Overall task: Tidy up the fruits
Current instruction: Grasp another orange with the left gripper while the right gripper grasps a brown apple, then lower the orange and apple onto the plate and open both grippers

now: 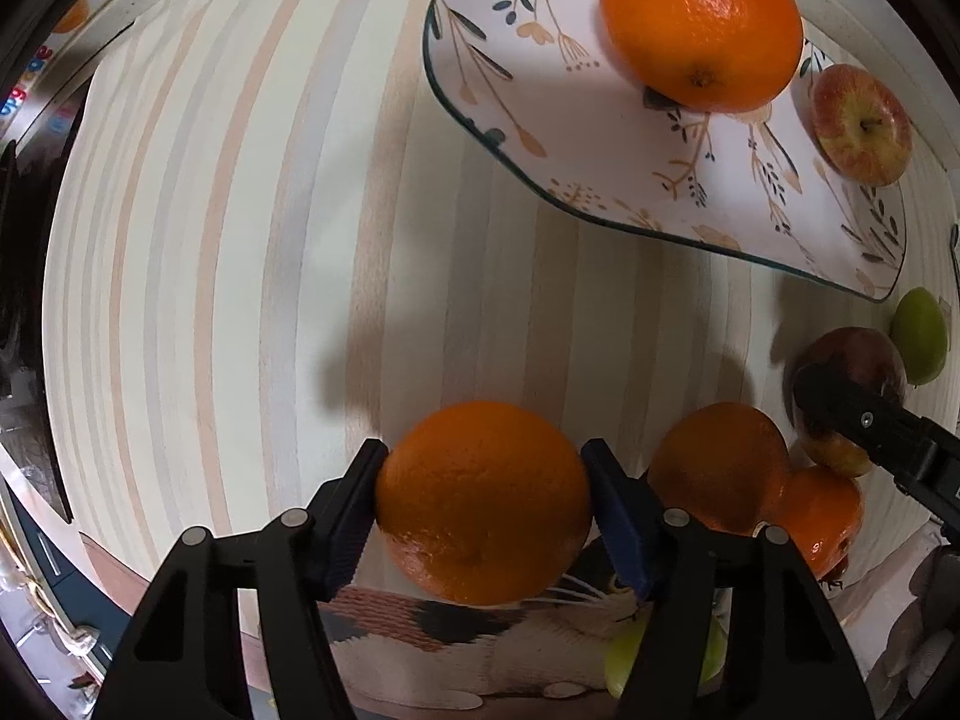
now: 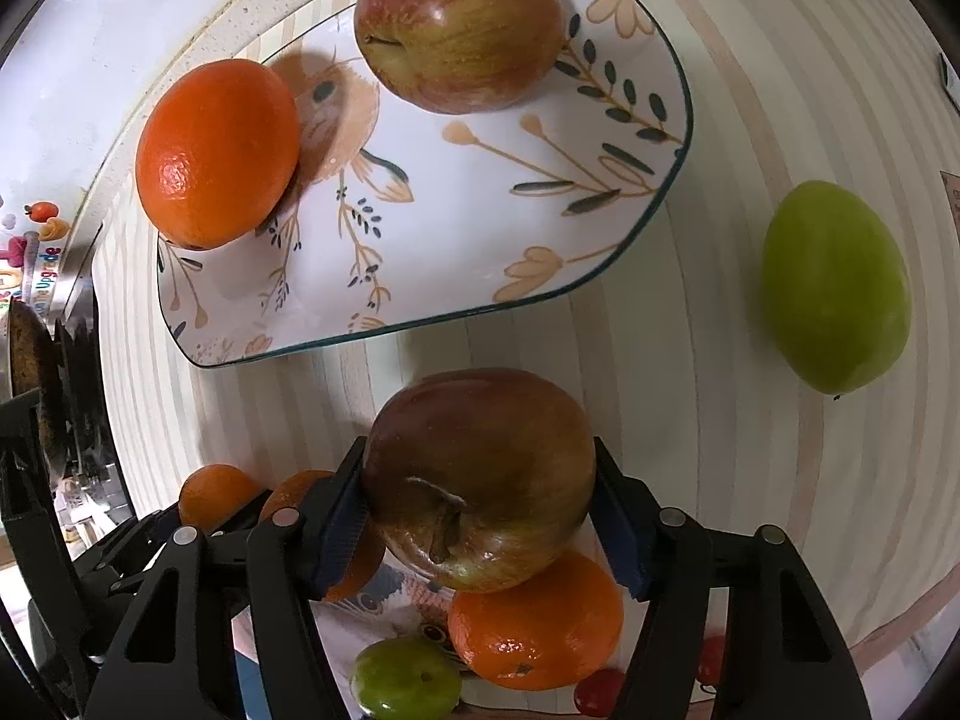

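My left gripper [image 1: 483, 498] is shut on an orange [image 1: 483, 501] above the striped table. My right gripper [image 2: 480, 516] is shut on a dark red apple [image 2: 480, 474]; it also shows in the left wrist view [image 1: 852, 360] at the right edge. A floral plate [image 1: 576, 138] lies ahead with an orange [image 1: 699, 21] and a red apple [image 1: 861, 123] on it. The right wrist view shows the same plate [image 2: 480, 228] with the orange [image 2: 219, 153] and apple [image 2: 459, 27].
A green fruit [image 2: 834, 285] lies on the table right of the plate. Below the grippers are oranges [image 1: 720, 465], [image 2: 537, 624], a green apple [image 2: 405, 681] and a cat-pattern mat [image 1: 510, 642]. The table's left edge [image 1: 54, 300] borders dark clutter.
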{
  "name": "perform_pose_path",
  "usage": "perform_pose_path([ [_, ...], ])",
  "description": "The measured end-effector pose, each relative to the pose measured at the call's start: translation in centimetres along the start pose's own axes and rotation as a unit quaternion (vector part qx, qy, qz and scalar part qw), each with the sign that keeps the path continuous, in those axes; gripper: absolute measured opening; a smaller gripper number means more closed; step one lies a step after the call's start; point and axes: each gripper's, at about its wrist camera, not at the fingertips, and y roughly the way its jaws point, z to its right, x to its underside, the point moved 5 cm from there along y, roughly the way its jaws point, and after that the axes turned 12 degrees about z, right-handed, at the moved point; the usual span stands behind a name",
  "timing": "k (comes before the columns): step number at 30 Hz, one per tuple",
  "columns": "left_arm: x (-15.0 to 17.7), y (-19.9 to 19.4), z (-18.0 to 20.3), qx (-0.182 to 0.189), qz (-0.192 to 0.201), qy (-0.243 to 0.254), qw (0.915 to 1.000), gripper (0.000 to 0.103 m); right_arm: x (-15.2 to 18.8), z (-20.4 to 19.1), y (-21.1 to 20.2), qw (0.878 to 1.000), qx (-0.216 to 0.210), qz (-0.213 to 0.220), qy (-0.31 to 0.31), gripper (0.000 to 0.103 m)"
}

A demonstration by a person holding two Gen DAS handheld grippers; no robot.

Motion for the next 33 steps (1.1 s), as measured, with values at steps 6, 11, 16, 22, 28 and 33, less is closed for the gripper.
perform_pose_path([
  [6,-0.2,-1.2,-0.7,0.011,0.017,-0.003,0.9998,0.063,-0.2,1.2,-0.7,1.000,-0.006,0.006,-0.001,0.069],
  [11,-1.1,-3.9,-0.2,0.023,0.035,0.001,0.9991,0.063,-0.3,1.6,-2.3,1.000,-0.021,0.012,-0.002,0.069],
  [16,-3.4,-7.9,1.3,0.056,0.061,0.007,0.9966,0.063,-1.7,1.6,-5.4,0.998,-0.051,0.032,0.000,0.069],
  [22,-7.9,-8.7,3.7,0.093,0.050,-0.007,0.9944,0.063,-5.3,2.3,-7.3,0.997,-0.043,0.058,-0.019,0.069],
  [28,-11.0,-5.6,4.9,0.109,0.016,-0.033,0.9934,0.063,-8.0,3.2,-6.3,0.997,-0.010,0.058,-0.053,0.069],
  [33,-11.3,-4.3,5.6,0.106,-0.001,-0.042,0.9935,0.063,-8.6,3.0,-5.3,0.997,-0.003,0.048,-0.057,0.069],
])
